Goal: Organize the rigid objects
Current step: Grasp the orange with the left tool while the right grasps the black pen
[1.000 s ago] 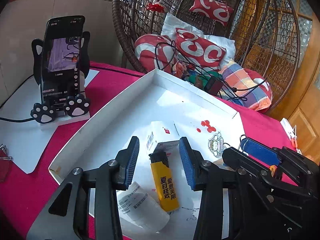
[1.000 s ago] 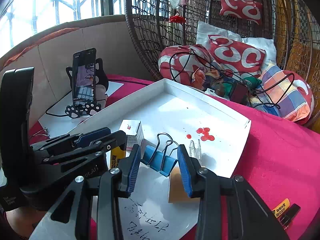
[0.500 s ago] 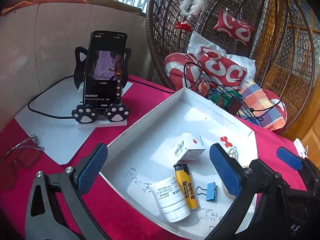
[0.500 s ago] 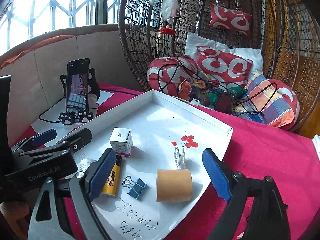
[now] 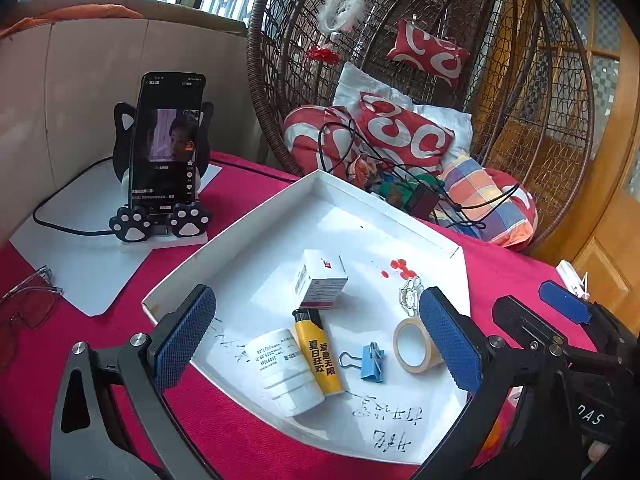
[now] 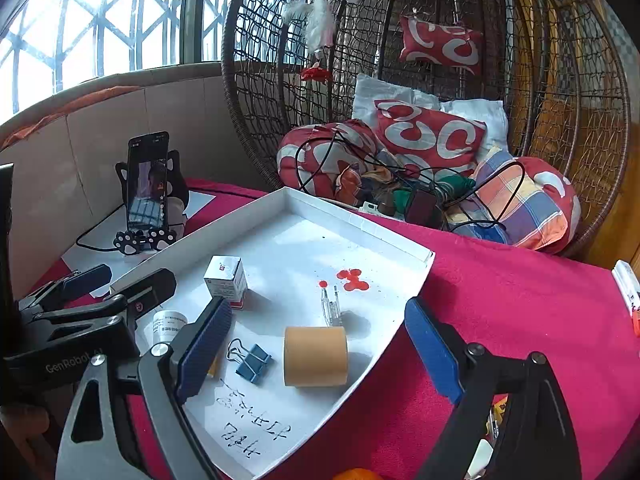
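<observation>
Lighter [image 5: 319, 352] lies between wide left gripper [image 5: 316, 340].

Left tool [image 5: 318, 344] and right tool [image 6: 318, 346] both hang wide open, gripping nothing, angled downward.

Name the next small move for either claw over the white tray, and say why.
Probably bring the right claw down around the tape roll and close. Both claws stand open and empty above the white tray, and the roll lies right between the right claw's pads, apart from the blue binder clip.
</observation>
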The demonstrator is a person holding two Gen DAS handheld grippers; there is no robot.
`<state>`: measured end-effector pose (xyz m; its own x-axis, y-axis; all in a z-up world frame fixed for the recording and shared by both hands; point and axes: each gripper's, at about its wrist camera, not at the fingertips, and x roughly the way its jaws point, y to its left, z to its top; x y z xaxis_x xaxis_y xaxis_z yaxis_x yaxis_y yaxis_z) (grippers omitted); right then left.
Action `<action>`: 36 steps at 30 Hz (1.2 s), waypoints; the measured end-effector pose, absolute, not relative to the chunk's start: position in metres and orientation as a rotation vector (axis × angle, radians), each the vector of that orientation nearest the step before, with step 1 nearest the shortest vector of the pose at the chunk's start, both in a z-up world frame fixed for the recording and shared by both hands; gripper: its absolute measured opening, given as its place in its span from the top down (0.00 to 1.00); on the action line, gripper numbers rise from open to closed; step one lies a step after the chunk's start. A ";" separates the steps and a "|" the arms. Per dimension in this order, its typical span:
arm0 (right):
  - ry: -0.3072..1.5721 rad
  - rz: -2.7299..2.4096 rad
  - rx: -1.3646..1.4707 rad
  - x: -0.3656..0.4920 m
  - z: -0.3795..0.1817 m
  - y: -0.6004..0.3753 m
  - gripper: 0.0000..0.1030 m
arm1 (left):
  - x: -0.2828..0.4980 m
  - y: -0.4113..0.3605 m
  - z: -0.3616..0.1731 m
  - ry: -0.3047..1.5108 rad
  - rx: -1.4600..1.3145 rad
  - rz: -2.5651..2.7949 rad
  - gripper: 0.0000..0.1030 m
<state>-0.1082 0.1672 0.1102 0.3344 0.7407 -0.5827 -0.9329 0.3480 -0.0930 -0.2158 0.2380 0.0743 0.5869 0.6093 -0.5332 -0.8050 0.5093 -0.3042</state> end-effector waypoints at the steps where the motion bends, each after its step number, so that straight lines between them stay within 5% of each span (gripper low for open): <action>1: 0.488 1.132 -0.437 -0.103 0.112 0.160 0.14 | -0.212 0.233 0.075 0.381 -0.556 0.850 0.00; 8: 0.508 1.071 -0.299 -0.053 0.124 0.095 0.14 | -0.163 0.179 0.086 0.453 -0.381 0.614 0.00; 10: 0.549 1.060 -0.253 -0.031 0.123 0.074 0.21 | -0.150 0.164 0.083 0.491 -0.347 0.556 0.00; 12: 0.590 1.043 -0.233 -0.013 0.117 0.056 0.39 | -0.137 0.153 0.078 0.541 -0.325 0.498 0.00; 19: 0.713 1.037 -0.275 0.008 0.078 0.009 0.54 | -0.108 0.122 0.059 0.666 -0.250 0.366 0.01; 24: 0.791 1.062 -0.300 0.006 0.054 0.000 0.72 | -0.098 0.113 0.046 0.740 -0.211 0.318 0.30; 36: 0.849 1.070 -0.360 0.006 0.034 0.008 0.85 | -0.076 0.109 0.023 0.862 -0.156 0.310 0.31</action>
<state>0.0058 0.0082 0.0337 0.2123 0.6188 -0.7563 -0.8772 0.4618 0.1316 -0.0763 0.1088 0.0227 0.6097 0.2044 -0.7658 -0.3297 0.9440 -0.0106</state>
